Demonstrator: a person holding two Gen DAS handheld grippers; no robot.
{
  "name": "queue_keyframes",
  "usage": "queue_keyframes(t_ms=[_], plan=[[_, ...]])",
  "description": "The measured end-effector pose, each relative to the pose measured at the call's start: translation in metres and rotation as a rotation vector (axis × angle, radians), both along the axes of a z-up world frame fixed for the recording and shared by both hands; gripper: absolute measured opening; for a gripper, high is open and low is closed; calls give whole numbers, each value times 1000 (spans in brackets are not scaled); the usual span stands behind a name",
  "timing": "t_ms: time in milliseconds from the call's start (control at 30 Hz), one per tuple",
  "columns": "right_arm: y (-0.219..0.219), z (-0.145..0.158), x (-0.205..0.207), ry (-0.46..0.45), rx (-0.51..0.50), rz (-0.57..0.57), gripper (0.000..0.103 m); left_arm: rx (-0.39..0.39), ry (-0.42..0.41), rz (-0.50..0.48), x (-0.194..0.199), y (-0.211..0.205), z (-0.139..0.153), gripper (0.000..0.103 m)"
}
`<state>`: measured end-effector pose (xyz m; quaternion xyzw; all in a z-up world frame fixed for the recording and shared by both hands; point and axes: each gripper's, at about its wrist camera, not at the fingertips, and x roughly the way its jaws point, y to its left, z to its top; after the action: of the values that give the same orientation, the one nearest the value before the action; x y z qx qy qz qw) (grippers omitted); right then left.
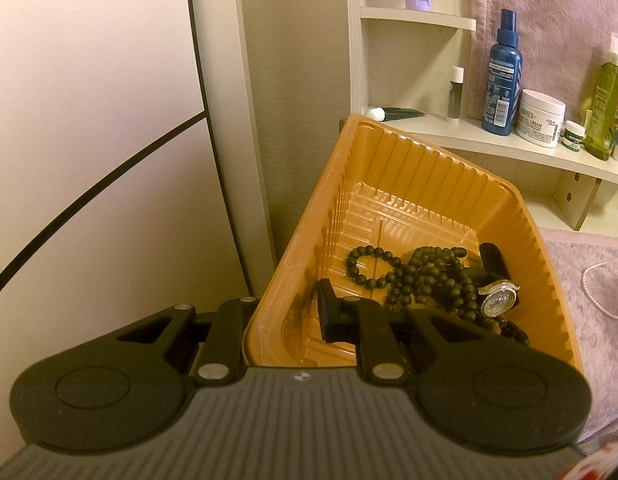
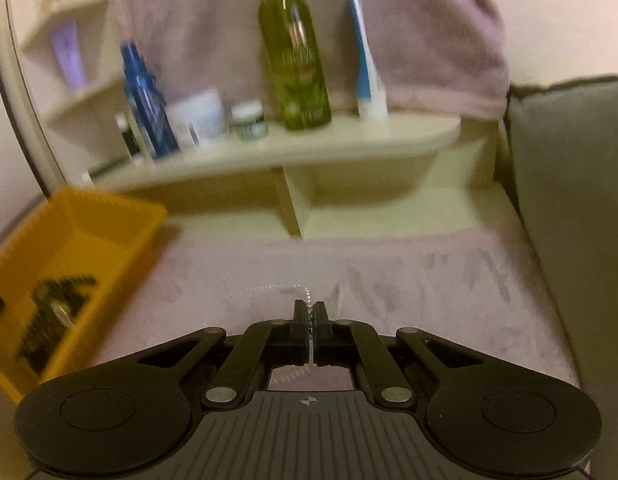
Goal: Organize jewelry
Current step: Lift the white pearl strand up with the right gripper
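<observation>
An orange ribbed plastic tray (image 1: 437, 184) holds dark green bead strands (image 1: 413, 276) and a sparkly silver watch (image 1: 499, 300). My left gripper (image 1: 285, 320) is shut on the tray's near left wall, one finger (image 1: 329, 316) inside, the other hidden outside. A white pearl strand (image 1: 597, 292) lies on the pink fuzzy cloth to the right of the tray. In the blurred right wrist view my right gripper (image 2: 309, 312) is shut on that pearl strand (image 2: 307, 294) just above the cloth. The tray (image 2: 121, 216) sits at its left.
A cream shelf (image 1: 509, 148) behind the tray carries a blue spray bottle (image 1: 503, 76), a white cream jar (image 1: 541, 118), a green bottle (image 1: 605, 108) and small jars. A grey cushion (image 2: 577, 208) stands at the right. A white panel (image 1: 89, 120) is on the left.
</observation>
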<state>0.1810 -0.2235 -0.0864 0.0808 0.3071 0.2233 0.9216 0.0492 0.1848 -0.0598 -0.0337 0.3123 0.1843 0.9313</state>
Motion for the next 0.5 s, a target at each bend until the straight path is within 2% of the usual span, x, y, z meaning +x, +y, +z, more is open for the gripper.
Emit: queue_keyframes(t_ms=[200, 500], plan=[[-1, 47, -6, -86, 63, 34, 2, -3, -1, 1, 0, 0, 0, 16], [16, 114, -19, -201, 164, 145, 2, -5, -2, 1, 1, 1, 1, 16]])
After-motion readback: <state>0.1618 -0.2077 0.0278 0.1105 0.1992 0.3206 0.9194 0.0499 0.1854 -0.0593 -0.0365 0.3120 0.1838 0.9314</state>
